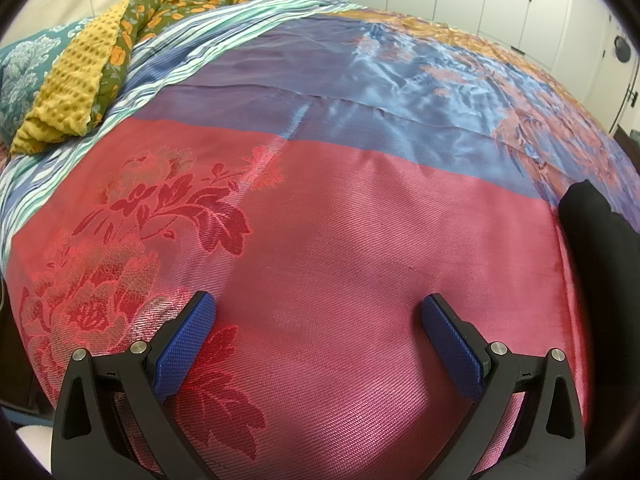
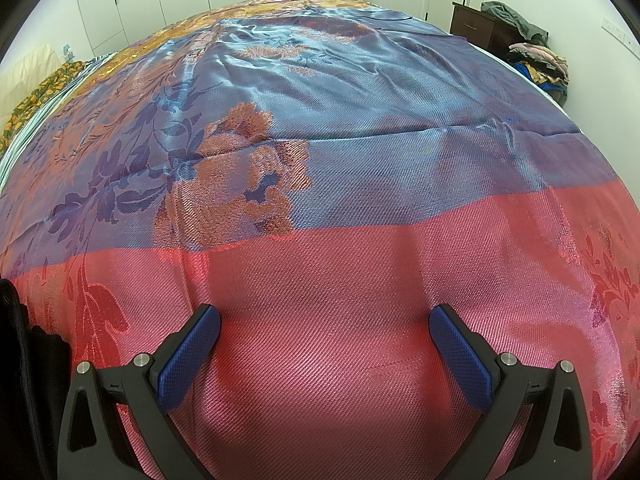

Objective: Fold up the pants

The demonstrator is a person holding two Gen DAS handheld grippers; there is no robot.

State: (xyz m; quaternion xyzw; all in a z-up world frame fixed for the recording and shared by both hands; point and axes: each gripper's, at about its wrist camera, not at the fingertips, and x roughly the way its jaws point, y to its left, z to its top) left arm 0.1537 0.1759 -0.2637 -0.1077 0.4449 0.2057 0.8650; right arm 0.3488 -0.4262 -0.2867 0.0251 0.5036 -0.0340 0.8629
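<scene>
Pants (image 1: 596, 248), black, bunched at the near edge of the satin bedspread (image 1: 340, 240).
Left gripper (image 1: 319, 308) and right gripper (image 2: 324, 318): jaws spread wide, holding nothing, over pink fabric.

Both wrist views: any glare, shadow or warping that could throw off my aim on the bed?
Left wrist view: sheen on the blue band of the bedspread, fisheye bulge, black pants sharp at the right edge, left claw in focus. Right wrist view: brighter glare on the blue satin, soft shadow ahead of the right claw, bowed walls.
</scene>
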